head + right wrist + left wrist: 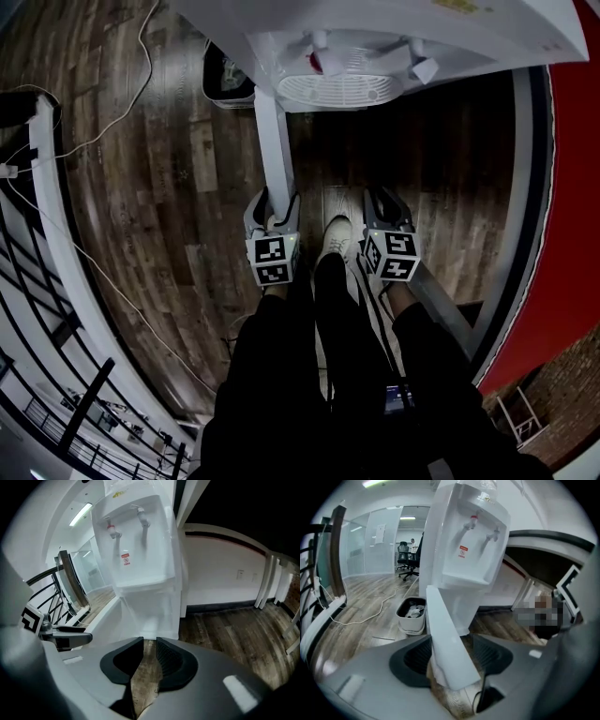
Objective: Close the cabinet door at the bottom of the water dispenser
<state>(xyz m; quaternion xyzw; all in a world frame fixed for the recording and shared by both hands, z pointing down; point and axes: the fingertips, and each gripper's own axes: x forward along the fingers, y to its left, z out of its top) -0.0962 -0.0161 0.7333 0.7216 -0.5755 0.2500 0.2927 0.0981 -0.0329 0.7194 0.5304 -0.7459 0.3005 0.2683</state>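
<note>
left gripper [273, 208]: my jaws clamp the free edge of the cabinet door [445, 639].
right gripper [149, 646]: my jaws stand narrowly apart, empty.
cabinet door: swung open, standing out from the water dispenser [468, 550] base.

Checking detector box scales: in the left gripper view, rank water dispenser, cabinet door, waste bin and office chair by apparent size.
1. water dispenser
2. cabinet door, close to the lens, so inflated
3. waste bin
4. office chair
</note>
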